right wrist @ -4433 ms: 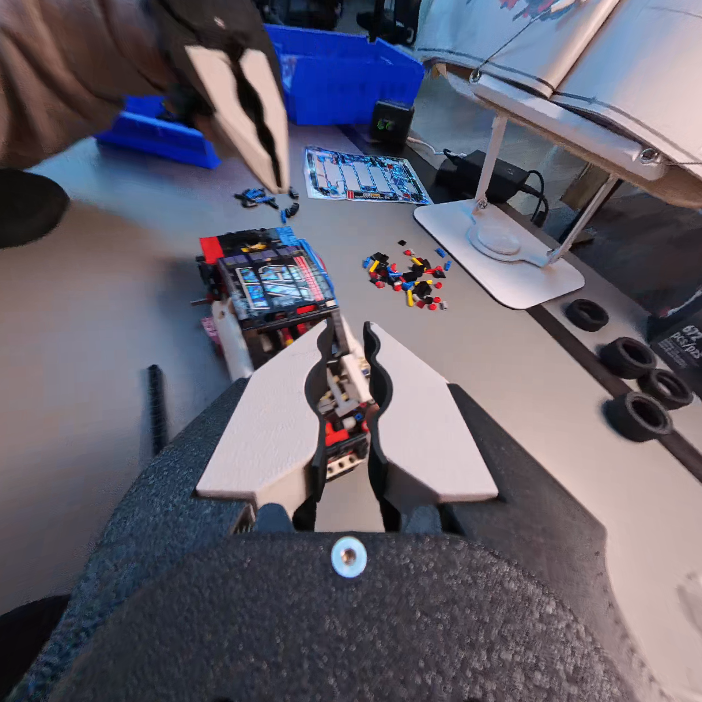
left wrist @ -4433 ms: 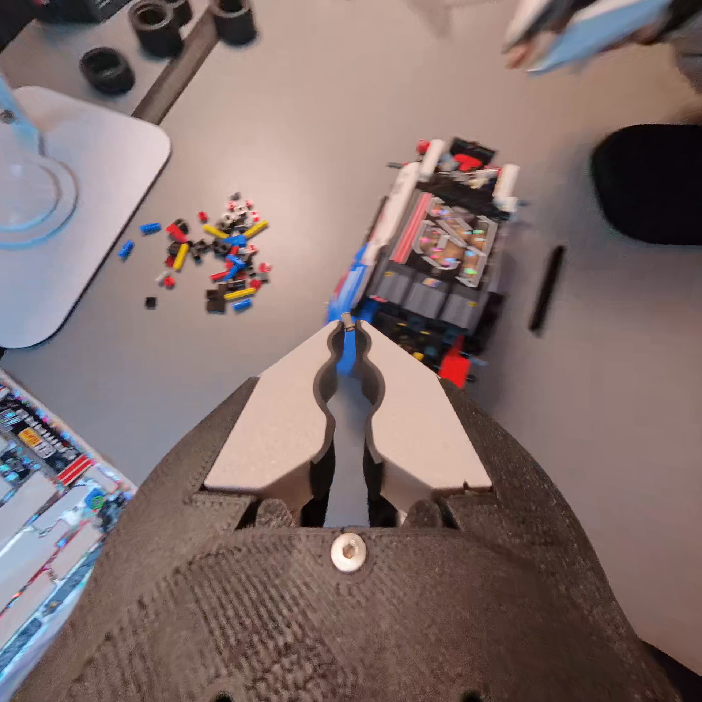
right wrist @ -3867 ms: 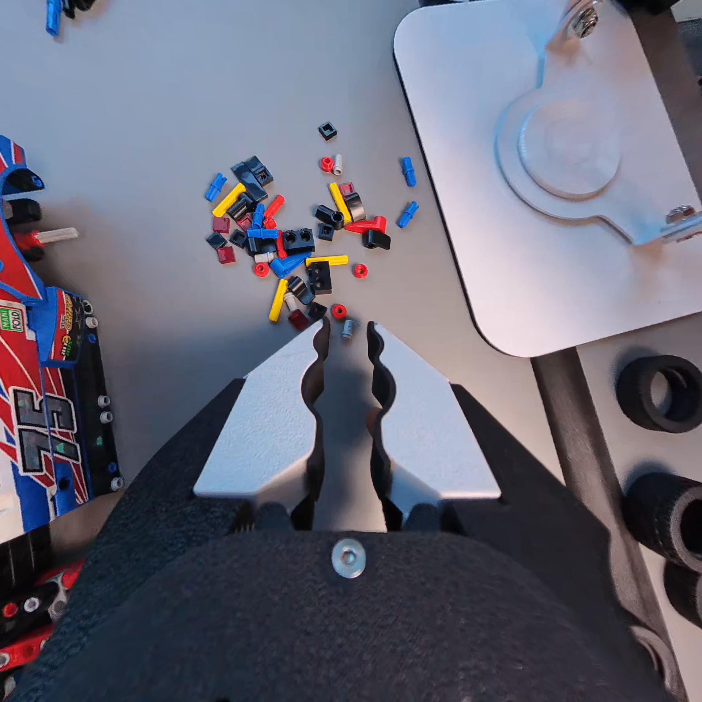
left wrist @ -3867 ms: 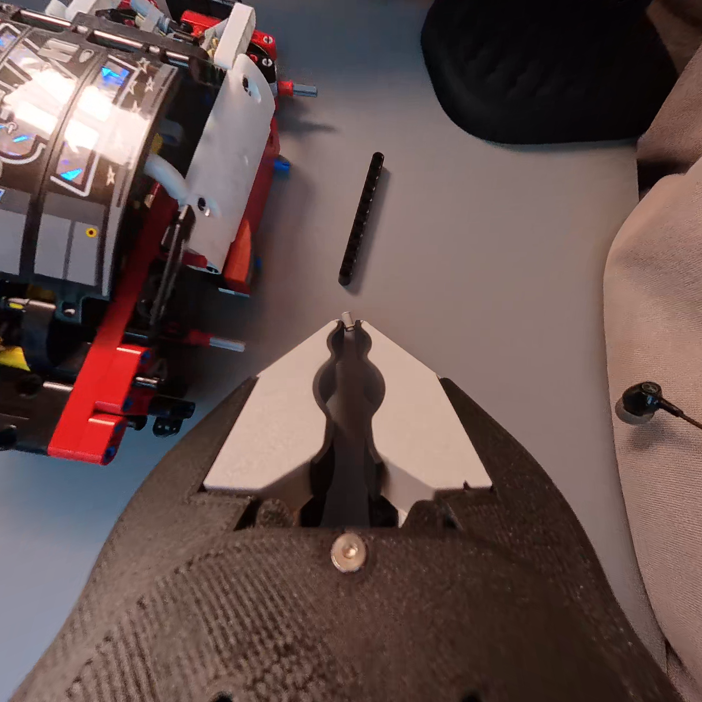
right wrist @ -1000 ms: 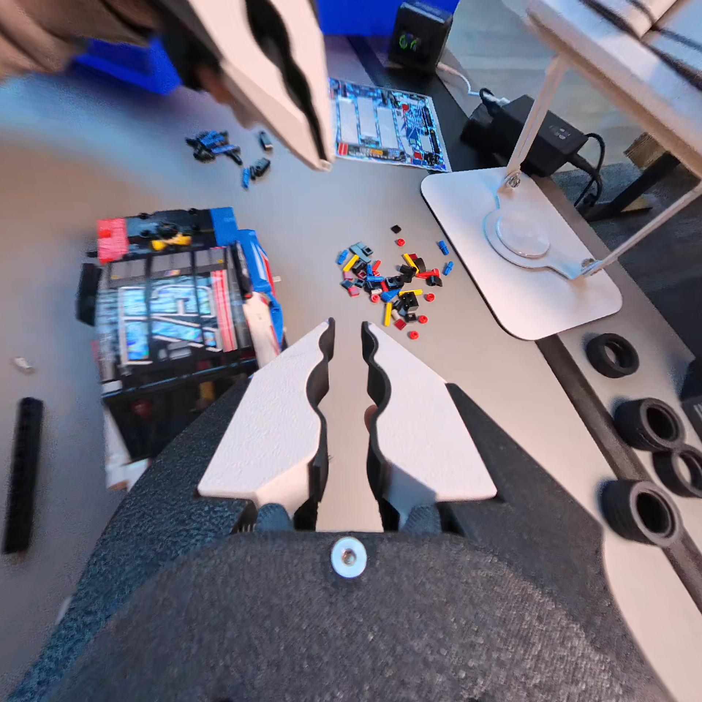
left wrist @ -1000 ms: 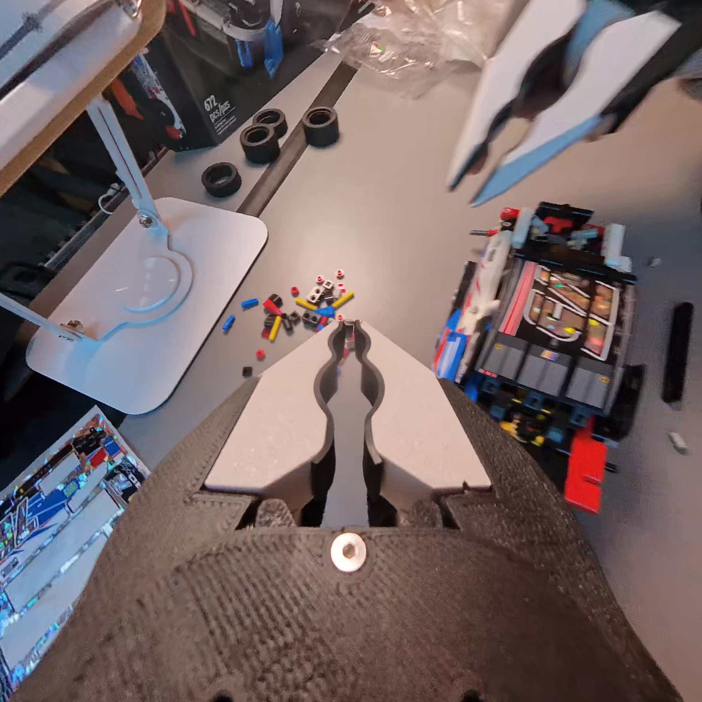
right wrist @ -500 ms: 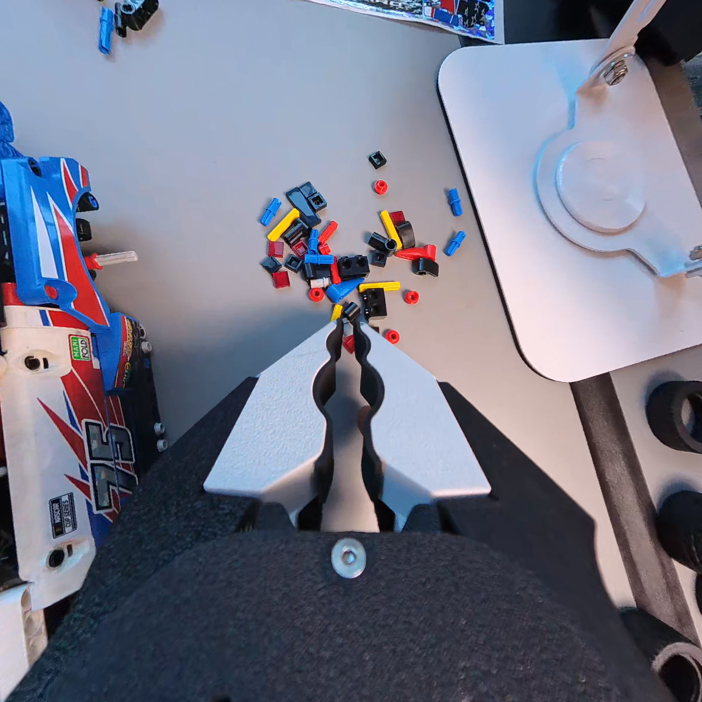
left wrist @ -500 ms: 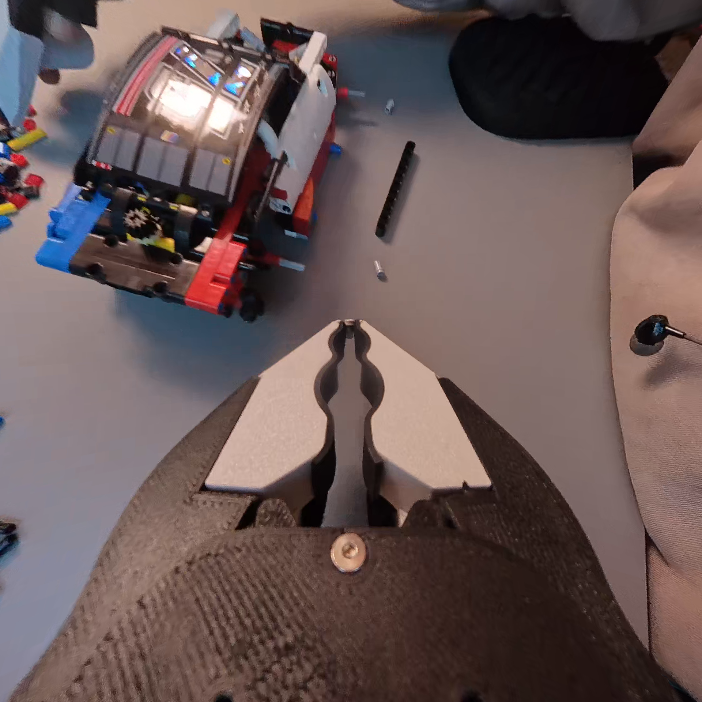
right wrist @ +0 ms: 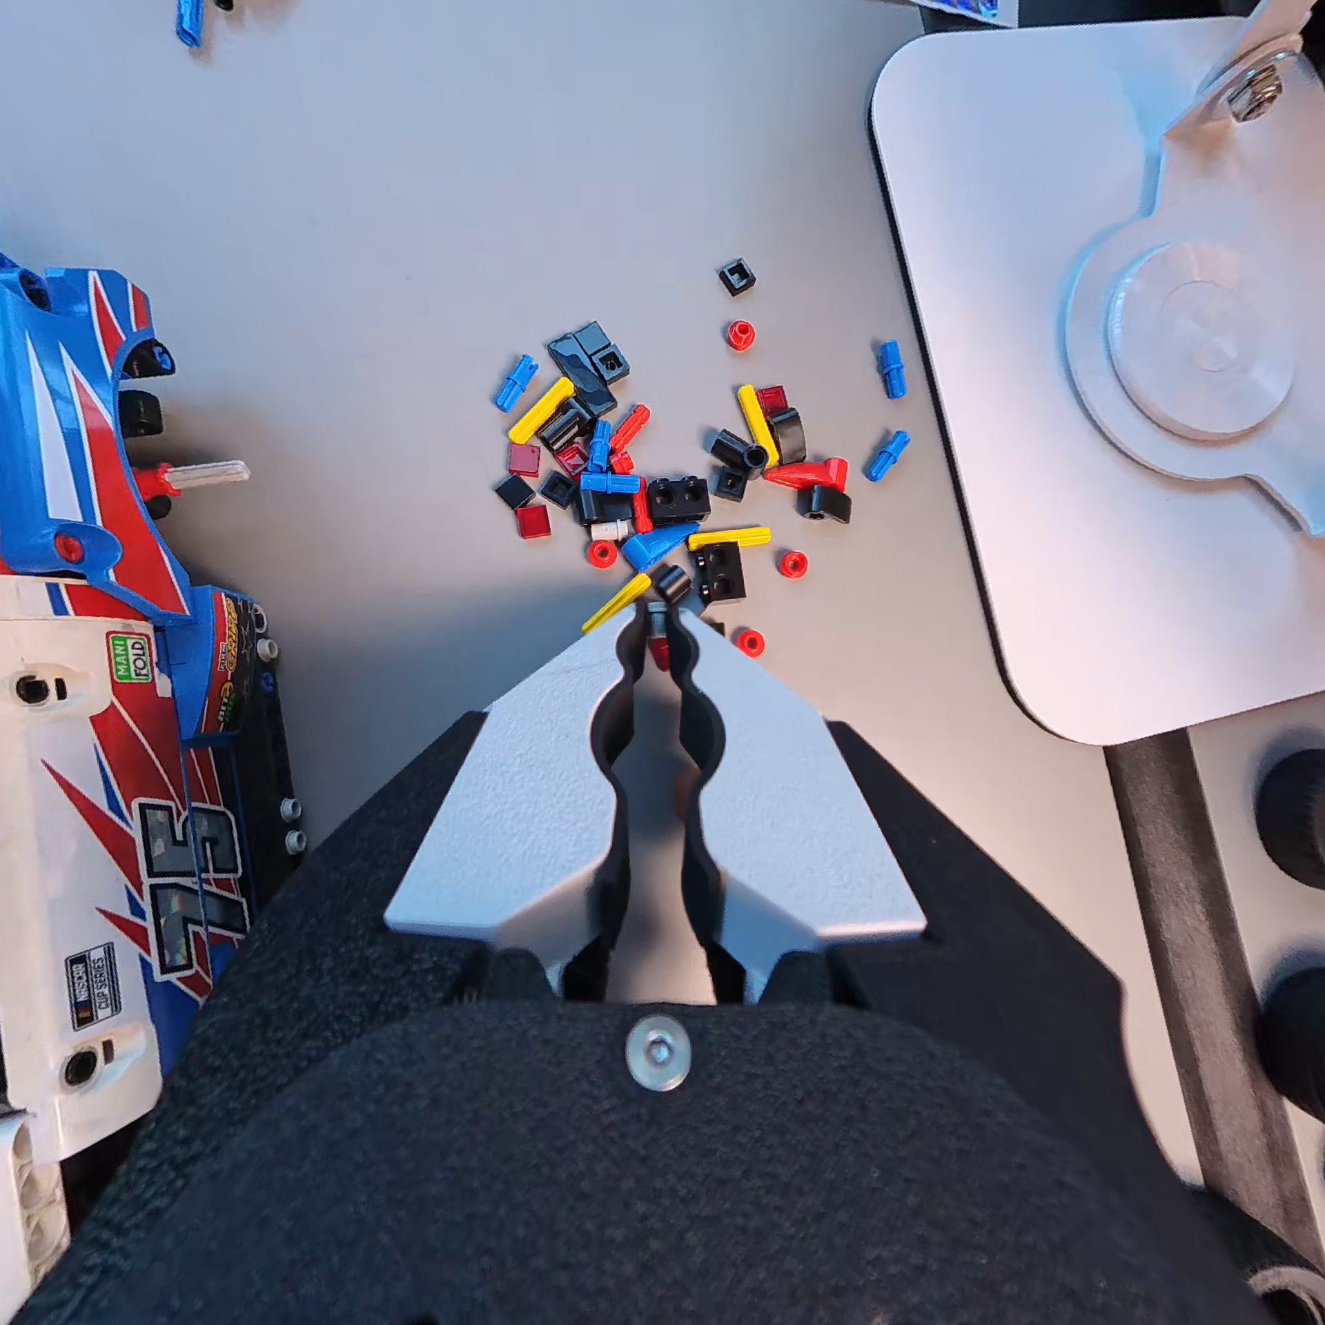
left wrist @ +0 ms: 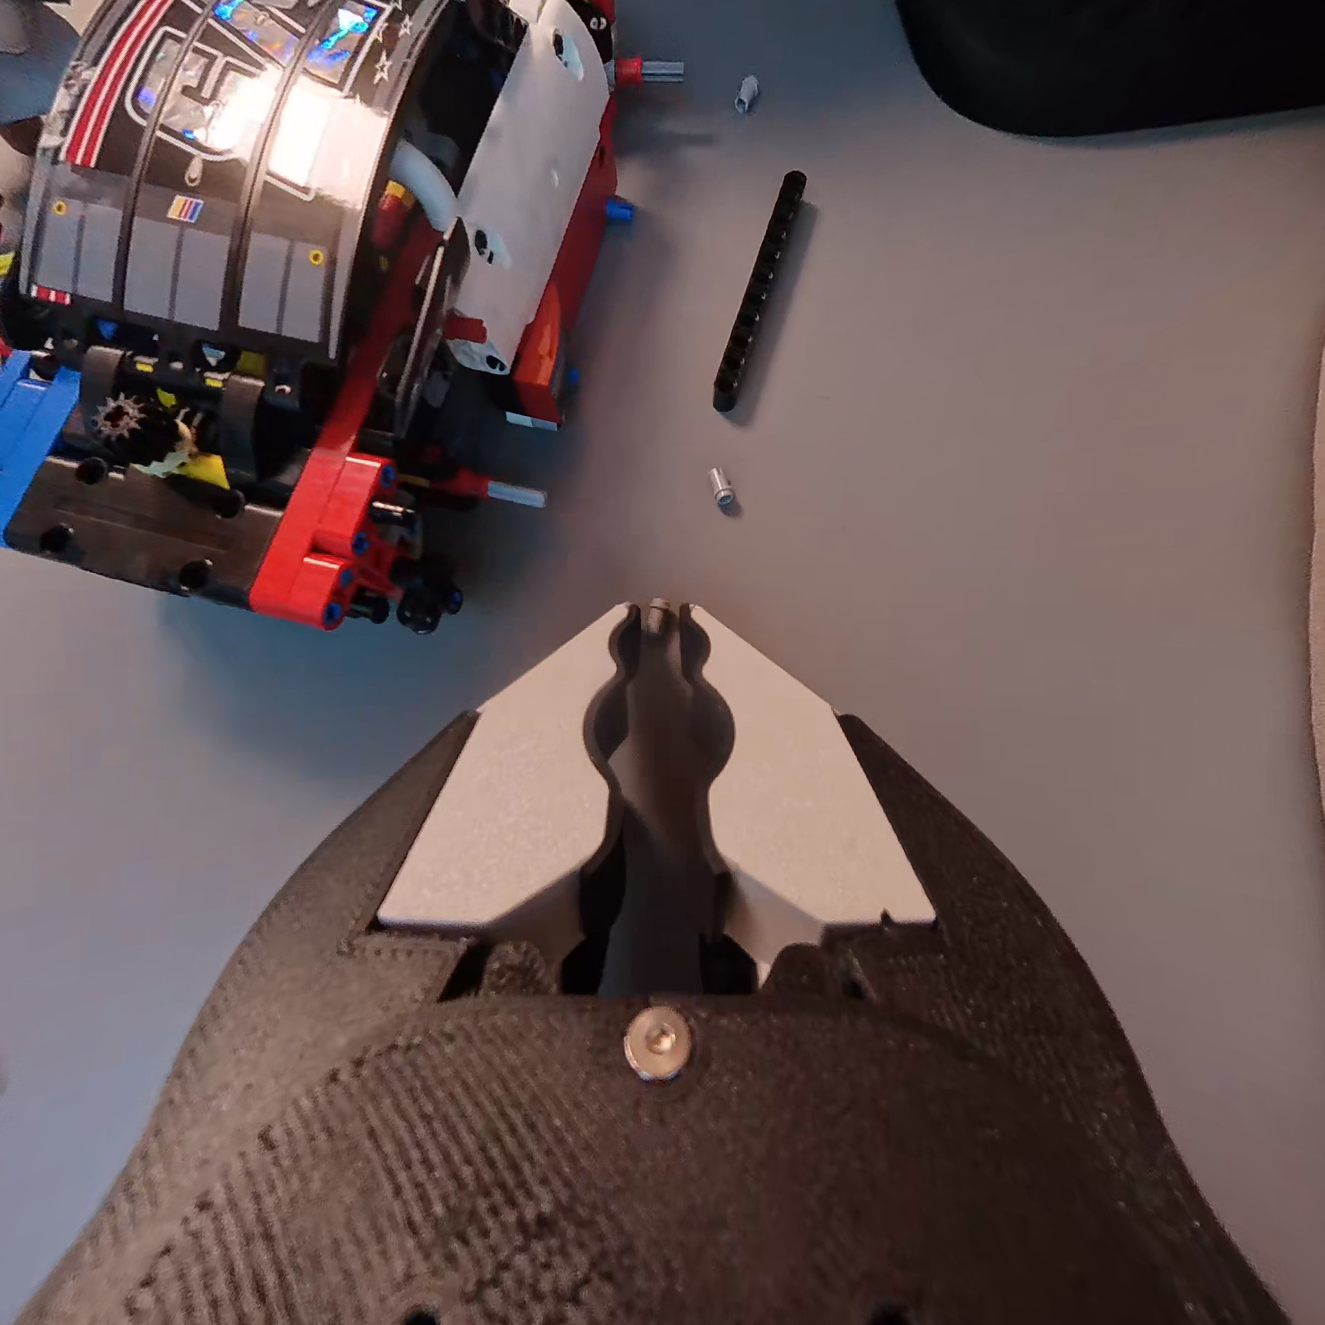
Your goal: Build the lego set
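The part-built lego car (left wrist: 287,251) sits at the upper left of the left wrist view, and its white, red and blue side (right wrist: 107,717) fills the left of the right wrist view. My left gripper (left wrist: 656,613) is low over the table to the right of the car. Its jaws stand slightly apart around a small grey pin (left wrist: 656,618), with a thin gap on either side. My right gripper (right wrist: 656,609) is at the near edge of the pile of loose pieces (right wrist: 674,495), shut on a small grey piece (right wrist: 656,609).
A black beam (left wrist: 760,294) and two loose grey pins (left wrist: 723,487) (left wrist: 746,93) lie right of the car. A dark rounded object (left wrist: 1111,64) is at the top right. The white stand base (right wrist: 1075,502) and black tyres (right wrist: 1298,817) are right of the pile. The left gripper's tips are roughly 25 cm from the right gripper's.
The left gripper has come down closer to the table by the car and its jaws have parted slightly around the grey pin. The right gripper has moved closer to the pile, still shut.
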`<state>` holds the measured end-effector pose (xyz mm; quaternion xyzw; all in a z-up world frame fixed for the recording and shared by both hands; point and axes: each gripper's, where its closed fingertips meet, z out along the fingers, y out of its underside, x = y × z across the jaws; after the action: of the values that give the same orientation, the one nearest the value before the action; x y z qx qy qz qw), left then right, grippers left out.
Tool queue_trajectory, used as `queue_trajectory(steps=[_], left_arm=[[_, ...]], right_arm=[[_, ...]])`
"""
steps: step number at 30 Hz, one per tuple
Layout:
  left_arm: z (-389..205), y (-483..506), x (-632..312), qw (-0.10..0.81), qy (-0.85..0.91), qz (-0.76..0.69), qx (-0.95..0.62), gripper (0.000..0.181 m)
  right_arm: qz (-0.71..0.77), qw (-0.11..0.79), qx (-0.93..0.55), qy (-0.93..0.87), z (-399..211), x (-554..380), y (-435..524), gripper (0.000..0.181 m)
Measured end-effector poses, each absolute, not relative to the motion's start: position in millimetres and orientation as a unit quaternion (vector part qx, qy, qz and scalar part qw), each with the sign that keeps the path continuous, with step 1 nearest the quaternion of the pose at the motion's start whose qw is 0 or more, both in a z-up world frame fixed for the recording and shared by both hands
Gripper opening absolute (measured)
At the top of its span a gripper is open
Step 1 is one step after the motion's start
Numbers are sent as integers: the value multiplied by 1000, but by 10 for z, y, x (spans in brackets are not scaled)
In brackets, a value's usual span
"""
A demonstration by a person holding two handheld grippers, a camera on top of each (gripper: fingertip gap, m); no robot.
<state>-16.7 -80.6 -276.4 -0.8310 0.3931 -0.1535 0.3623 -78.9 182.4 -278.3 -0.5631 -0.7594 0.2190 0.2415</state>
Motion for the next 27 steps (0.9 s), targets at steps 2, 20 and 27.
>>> queue_trajectory(steps=[2,20,27], left_arm=[[-2740,-791,-176,369,386,-158,-831,14],[-2627,-857,-290,387,392,-172,-817,23],[-2579,-789,29,418,405,-171,-795,23]], right_arm=[[220,238,-564,-760,-2783,-788,1826,2],[290,213,-499,-788,-2303,1042,-296,2],[245,213,-511,-796,-2639,1128,-488,3]])
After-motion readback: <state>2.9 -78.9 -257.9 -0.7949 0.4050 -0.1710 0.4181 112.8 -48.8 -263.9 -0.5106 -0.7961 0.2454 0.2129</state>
